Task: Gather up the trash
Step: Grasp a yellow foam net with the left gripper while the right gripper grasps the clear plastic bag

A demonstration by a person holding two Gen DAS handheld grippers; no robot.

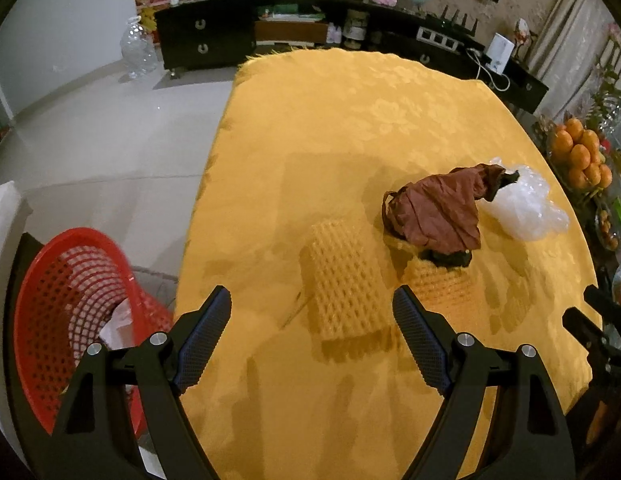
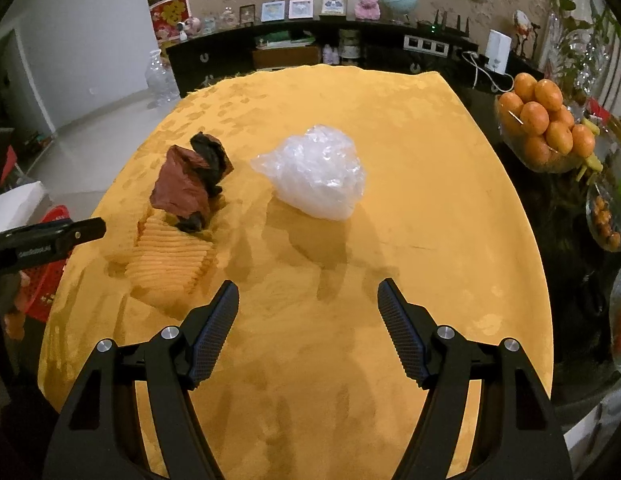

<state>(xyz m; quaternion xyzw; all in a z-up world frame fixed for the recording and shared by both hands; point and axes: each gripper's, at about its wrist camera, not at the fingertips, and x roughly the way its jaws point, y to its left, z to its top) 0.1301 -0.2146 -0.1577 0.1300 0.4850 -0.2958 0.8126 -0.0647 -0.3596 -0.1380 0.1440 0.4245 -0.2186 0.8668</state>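
Note:
On the yellow tablecloth [image 1: 350,120] lie a yellow foam net sleeve [image 1: 344,280], a second foam net [image 1: 442,284] under a crumpled brown bag [image 1: 434,212], and a clear plastic wad [image 1: 526,204]. My left gripper [image 1: 312,308] is open and empty, hovering just before the foam sleeve. A red mesh basket [image 1: 70,304] sits low at the left, below the table edge. In the right wrist view my right gripper [image 2: 308,300] is open and empty, short of the clear plastic wad [image 2: 314,172]. The brown bag [image 2: 186,184] and foam net [image 2: 170,256] lie to its left.
A bowl of oranges [image 2: 546,128] stands at the right on a dark side table [image 2: 566,216]. A dark cabinet [image 1: 206,36] with frames and ornaments runs along the far wall. The red basket [image 2: 46,280] holds some white paper [image 1: 118,324]. Pale tiled floor [image 1: 110,132] lies to the left.

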